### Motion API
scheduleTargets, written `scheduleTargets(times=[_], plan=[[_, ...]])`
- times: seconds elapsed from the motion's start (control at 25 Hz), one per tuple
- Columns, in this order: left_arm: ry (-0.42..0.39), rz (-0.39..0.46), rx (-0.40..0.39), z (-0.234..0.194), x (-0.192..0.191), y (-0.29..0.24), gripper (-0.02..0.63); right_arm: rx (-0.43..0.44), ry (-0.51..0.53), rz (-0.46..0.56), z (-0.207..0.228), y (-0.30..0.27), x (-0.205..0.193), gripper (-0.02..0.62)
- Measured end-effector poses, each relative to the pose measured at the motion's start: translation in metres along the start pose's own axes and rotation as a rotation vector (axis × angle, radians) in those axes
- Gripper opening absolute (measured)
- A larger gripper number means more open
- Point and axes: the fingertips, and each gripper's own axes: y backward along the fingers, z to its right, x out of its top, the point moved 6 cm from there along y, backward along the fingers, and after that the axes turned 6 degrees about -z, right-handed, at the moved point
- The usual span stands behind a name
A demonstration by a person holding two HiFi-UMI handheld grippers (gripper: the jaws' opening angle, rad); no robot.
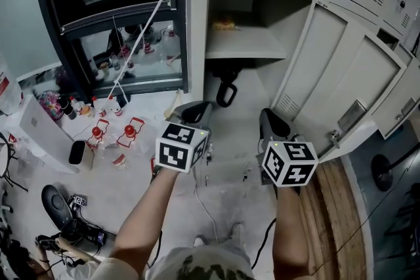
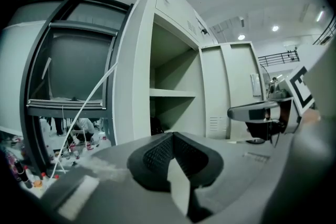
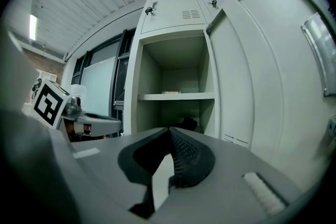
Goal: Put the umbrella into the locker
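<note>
Looking down from the head view, the open locker [image 1: 197, 23] stands at the far side, its door [image 1: 328, 69] swung out to the right. The umbrella [image 1: 226, 90] lies dark in the compartment under the shelf [image 1: 243, 44], with its hooked handle poking toward the near edge. The left gripper [image 1: 197, 108] and the right gripper [image 1: 269, 118] both hover just in front of the opening, apart from the umbrella, and neither carries anything.

In the left gripper view, the left gripper [image 2: 172, 135] has its jaws pressed together with nothing between them. The umbrella [image 2: 156, 126] is only a dark shape low in the locker, beyond the tips.

In the right gripper view, the right gripper [image 3: 169, 129] also has its tips meeting on nothing. The umbrella [image 3: 187, 123] sits dark on the floor of the lower compartment, under the shelf [image 3: 176, 96].

The umbrella looks light, by my judgement. Its folded cloth is probably soft and slippery and would bunch under the pads. The handle seems stiff and curved, so it is the surest place to grip if the umbrella needs pushing deeper.
</note>
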Motion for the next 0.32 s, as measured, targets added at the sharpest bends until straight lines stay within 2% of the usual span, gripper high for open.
scheduleTargets(times=[0.32], plan=[[0.007, -0.012, 0.002, -0.0022, -0.0006, -0.0017, 0.006, 0.004, 0.011, -0.008, -0.0025, -0.0025, 0.0039, -0.002]])
